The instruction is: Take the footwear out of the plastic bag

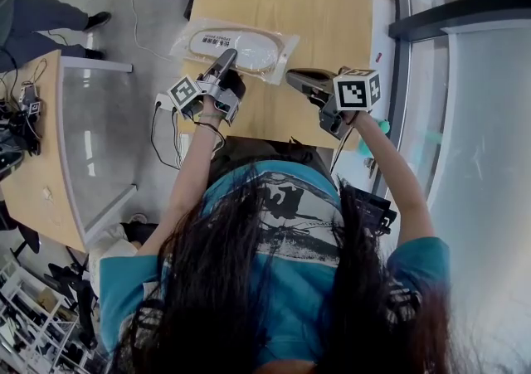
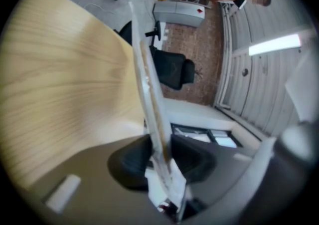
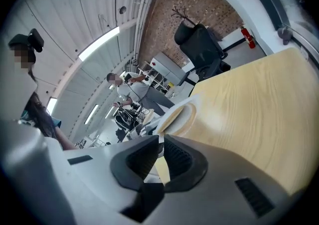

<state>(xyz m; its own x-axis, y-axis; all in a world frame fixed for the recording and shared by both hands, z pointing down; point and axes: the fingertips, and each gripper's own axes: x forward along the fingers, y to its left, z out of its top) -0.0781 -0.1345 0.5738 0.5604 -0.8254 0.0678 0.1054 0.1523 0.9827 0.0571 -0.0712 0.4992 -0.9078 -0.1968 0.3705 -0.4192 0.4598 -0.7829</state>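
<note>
The pale slipper [image 1: 241, 47] is inside its clear plastic bag [image 1: 280, 57], which lies on the wooden tabletop [image 1: 332, 16] in the upper middle of the head view. Your left tool [image 1: 226, 59] has its jaws pinched on the bag's near edge. In the left gripper view, the film and its contents run edge-on between the pads. Your right tool [image 1: 294, 76] hovers just beside the bag's lower right corner, jaws closed together on nothing.

The right gripper [image 3: 160, 138] pinches the edge of the bag [image 3: 163, 113] at its jaw tips. The slipper [image 3: 183, 118] lies just beyond them, on the table [image 3: 254, 119].
</note>
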